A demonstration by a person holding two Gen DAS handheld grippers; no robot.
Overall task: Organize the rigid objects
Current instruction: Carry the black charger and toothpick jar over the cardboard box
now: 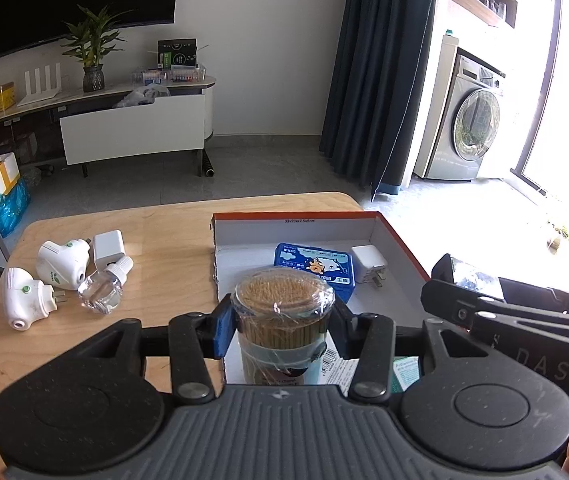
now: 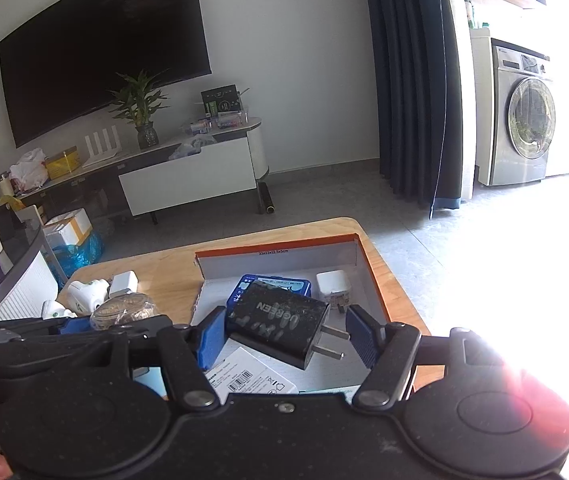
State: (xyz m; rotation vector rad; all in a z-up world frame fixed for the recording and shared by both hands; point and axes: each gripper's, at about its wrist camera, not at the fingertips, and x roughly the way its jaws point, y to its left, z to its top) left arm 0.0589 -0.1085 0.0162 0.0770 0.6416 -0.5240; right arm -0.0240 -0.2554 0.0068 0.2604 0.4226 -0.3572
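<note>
My left gripper [image 1: 282, 326] is shut on a plastic-wrapped toothpick jar [image 1: 282, 320], held over the near left part of the orange-rimmed cardboard box [image 1: 400, 236]. My right gripper [image 2: 284, 336] is open around a black charger [image 2: 284, 322] that lies tilted in the box [image 2: 376, 280], its prongs toward the right finger; the pads do not touch it. In the box lie a blue case [image 1: 316, 266] and a white plug adapter [image 1: 370, 264]. Both show in the right wrist view, the case [image 2: 272, 286] and the adapter [image 2: 334, 286].
On the wooden table [image 1: 164, 248] left of the box lie two white plug-in diffusers [image 1: 58, 266], a white charger cube [image 1: 108, 248] and a clear refill bottle [image 1: 102, 290]. Paper packets [image 2: 252, 378] lie in the box's near part. The right gripper body [image 1: 516, 320] is close on the right.
</note>
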